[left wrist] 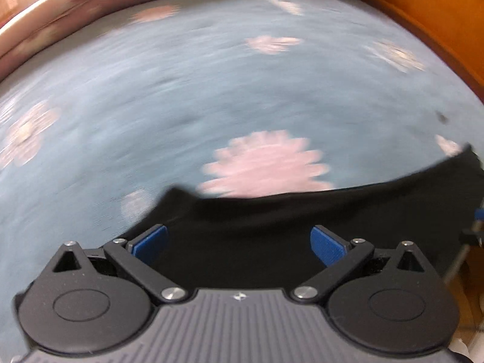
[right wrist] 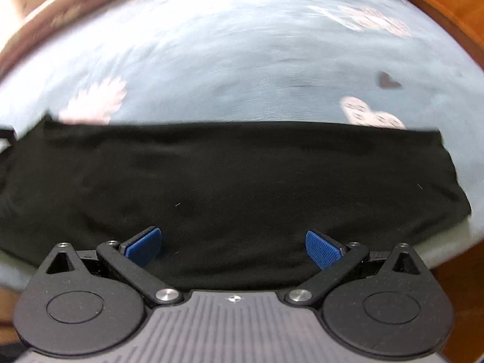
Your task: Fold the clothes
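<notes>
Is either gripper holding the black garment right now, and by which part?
Nothing held. Left gripper and right gripper both open, above the black fabric garment.

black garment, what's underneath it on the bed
The black garment lies on a blue sheet with pink flowers, which shows all around it. What the sheet looks like beneath the cloth is covered. Both grippers, left and right, are open above it.

Bedsheet (left wrist: pixel 211 90) motion-blurred; black garment (right wrist: pixel 230 181) cut off at left edge.
</notes>
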